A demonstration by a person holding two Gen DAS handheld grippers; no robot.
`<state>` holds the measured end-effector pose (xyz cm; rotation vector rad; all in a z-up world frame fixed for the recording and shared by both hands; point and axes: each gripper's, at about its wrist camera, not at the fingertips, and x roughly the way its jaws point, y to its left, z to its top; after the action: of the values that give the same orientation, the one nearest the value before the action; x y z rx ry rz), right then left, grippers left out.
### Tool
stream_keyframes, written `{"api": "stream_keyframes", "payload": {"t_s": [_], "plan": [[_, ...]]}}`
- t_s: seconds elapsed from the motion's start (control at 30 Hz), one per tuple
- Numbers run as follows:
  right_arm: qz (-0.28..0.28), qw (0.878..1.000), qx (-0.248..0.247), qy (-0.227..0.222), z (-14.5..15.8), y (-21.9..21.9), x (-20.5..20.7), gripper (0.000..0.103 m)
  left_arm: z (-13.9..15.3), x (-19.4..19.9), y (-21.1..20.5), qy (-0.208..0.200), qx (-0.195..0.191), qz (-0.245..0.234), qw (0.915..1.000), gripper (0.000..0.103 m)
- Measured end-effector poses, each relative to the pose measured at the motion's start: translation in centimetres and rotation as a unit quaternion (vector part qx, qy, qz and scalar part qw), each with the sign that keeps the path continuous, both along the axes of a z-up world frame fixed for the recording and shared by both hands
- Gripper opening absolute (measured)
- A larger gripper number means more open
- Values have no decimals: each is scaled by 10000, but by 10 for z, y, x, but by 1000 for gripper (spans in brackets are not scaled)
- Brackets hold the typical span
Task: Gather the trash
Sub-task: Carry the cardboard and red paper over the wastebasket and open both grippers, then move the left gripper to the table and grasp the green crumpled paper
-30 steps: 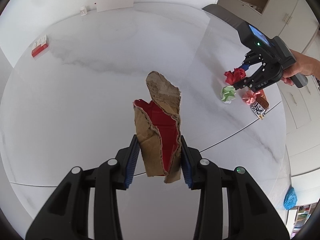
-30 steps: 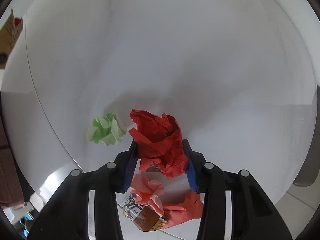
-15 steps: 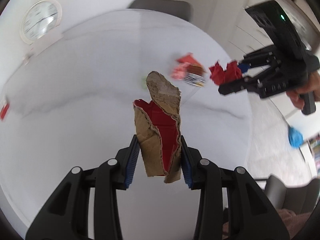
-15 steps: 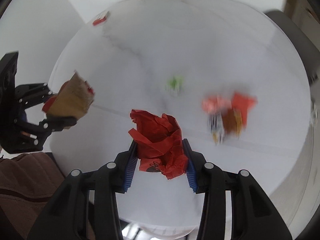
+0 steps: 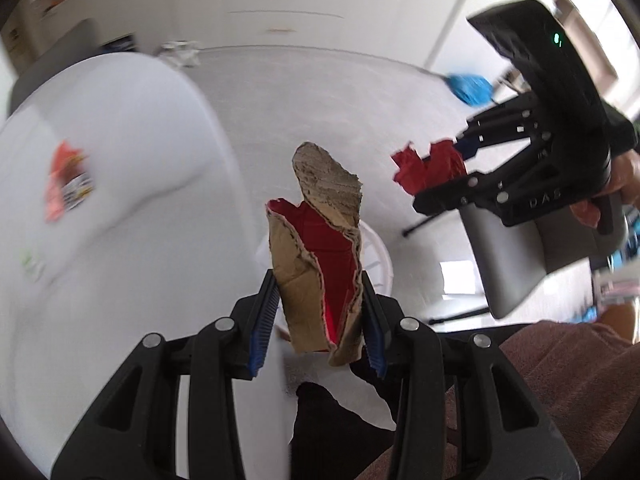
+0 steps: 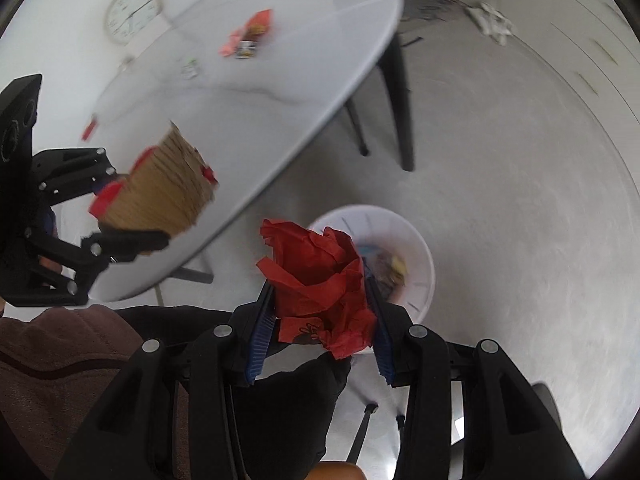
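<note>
The left gripper [image 5: 320, 312] clamps a torn cardboard scrap [image 5: 320, 264] lengthwise along its fingers. The right gripper [image 6: 320, 320] holds crumpled red paper [image 6: 320, 280] above the white bin [image 6: 420, 280], beyond the bench [image 6: 248, 92] edge, over bare floor [image 6: 520, 208].

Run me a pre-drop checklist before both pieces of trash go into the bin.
1. Left tool clamped on the cardboard: ok.
2. Right tool clamped on the red paper: ok.
3. Bin in sight on the floor: ok, beside the table, some trash already inside.
4. Red paper over the bin mouth: cannot tell; the right wrist view shows it against the bin's near rim only.
5. Cardboard over the bin mouth: cannot tell; the bin is mostly hidden behind it.
6. Table cleared: not ok, wrappers remain on it.
</note>
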<state>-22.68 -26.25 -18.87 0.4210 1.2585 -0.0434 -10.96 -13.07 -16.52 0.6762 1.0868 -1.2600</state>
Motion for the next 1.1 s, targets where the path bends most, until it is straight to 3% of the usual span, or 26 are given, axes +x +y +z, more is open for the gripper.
{"api": "stream_keyframes", "payload": {"t_s": [0.13,0.2,0.4,0.57,0.8,0.87,0.97,1.1], "plan": [[-280,9996,63,-18,-6,-12,-19,44,-23,-15,-28,170,266,-315,9990,46],[-352,9993,114,-42,-10,-16,-22,44,-29,-12,-32,160,339,-221,9991,70],[-280,9994,185,-97,-15,-19,-21,45,-23,-10,-26,152,308,346,9988,87],[-52,9997,187,-141,-14,-12,-14,46,-2,7,-1,61,53,1255,9921,95],[179,9996,207,-63,-23,7,2,51,18,27,29,-151,-68,2126,9770,95],[225,9996,188,13,-30,13,8,70,20,31,36,-168,-95,2320,9725,95],[279,9995,-13,135,-39,22,16,87,22,37,47,-150,-113,2547,9668,95],[146,9996,-32,223,-44,25,27,89,22,46,57,-203,-163,2786,9601,95]]}}
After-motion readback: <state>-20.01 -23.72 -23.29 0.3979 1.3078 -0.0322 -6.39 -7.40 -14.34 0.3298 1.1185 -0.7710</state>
